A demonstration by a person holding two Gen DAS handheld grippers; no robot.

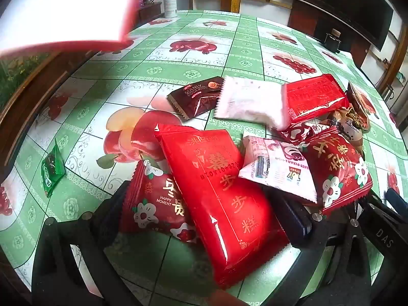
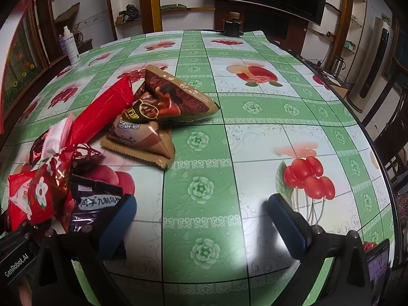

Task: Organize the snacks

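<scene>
The left gripper (image 1: pixel 204 219) straddles the large red packet (image 1: pixel 224 199) at 6 o'clock of the snack pile (image 1: pixel 293 132), jaws wide and apparently not yet clamped, while the right gripper (image 2: pixel 201 216) hovers wide open and empty over the tablecloth (image 2: pixel 255 132), likely held clear.

The table (image 2: pixel 255 132) wears a smooth, faintly shiny printed plastic cloth. The red pack (image 1: pixel 224 199) is glossy foil-like film with gilt print and bright glare streaks. The brown pack (image 1: pixel 196 97) looks like satin plastic film with crimped, saw-toothed ends; the white pack (image 1: pixel 250 102) is matt and pale. The tan triangle packs (image 2: pixel 178 97) shine softly. The right tongs (image 2: pixel 201 219) have matt black plastic arms, blue rubbery-looking pads (image 2: pixel 288 219) and small metal screws. The bottle (image 2: pixel 70 44) is white plastic.
</scene>
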